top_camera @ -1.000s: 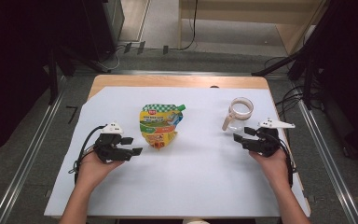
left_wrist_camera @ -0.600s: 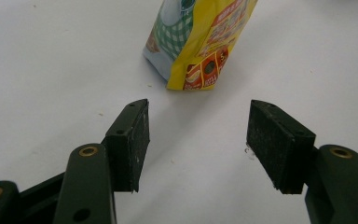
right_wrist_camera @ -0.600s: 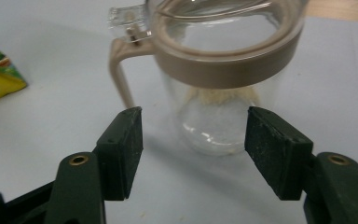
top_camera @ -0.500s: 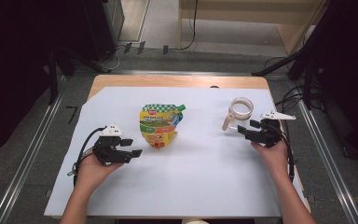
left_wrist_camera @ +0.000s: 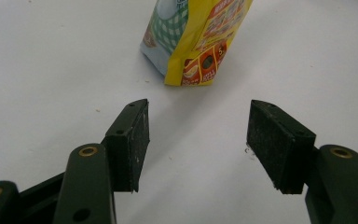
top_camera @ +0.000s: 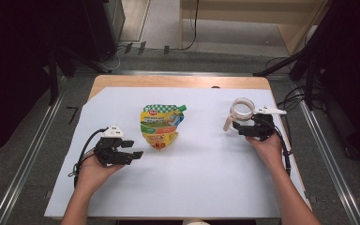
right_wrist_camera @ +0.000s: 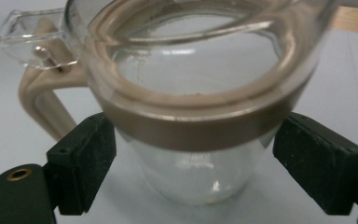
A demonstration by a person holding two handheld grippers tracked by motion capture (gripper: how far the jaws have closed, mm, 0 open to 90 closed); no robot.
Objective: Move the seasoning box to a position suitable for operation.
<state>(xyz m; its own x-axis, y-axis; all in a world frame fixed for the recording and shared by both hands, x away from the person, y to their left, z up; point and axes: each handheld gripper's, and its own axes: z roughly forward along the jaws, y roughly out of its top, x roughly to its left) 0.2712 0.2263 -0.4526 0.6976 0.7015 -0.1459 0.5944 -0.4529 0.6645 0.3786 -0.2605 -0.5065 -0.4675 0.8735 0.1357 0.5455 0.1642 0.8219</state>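
Observation:
A clear glass jug (top_camera: 242,109) with a beige rim and handle stands at the right of the white sheet. My right gripper (top_camera: 240,127) reaches it from the near side. In the right gripper view the jug (right_wrist_camera: 196,93) sits between the pads (right_wrist_camera: 86,158), which stand just off the glass. These jaws have just been opening, and the right gripper (right_wrist_camera: 191,172) is open around the jug's body. A yellow and green pouch (top_camera: 161,125) lies flat mid-table. My left gripper (top_camera: 133,148) rests to its left, open and empty (left_wrist_camera: 198,140), with the pouch's bottom corner (left_wrist_camera: 196,42) ahead of it.
A white sheet (top_camera: 201,178) covers most of the wooden tabletop (top_camera: 178,82). Cables trail from both grippers towards the table's sides. Dark stands and floor rails flank the table.
My right hand has moved forward and left to the jug, so its jaws now straddle the glass body and stand wider. The left hand, pouch and jug have stayed put.

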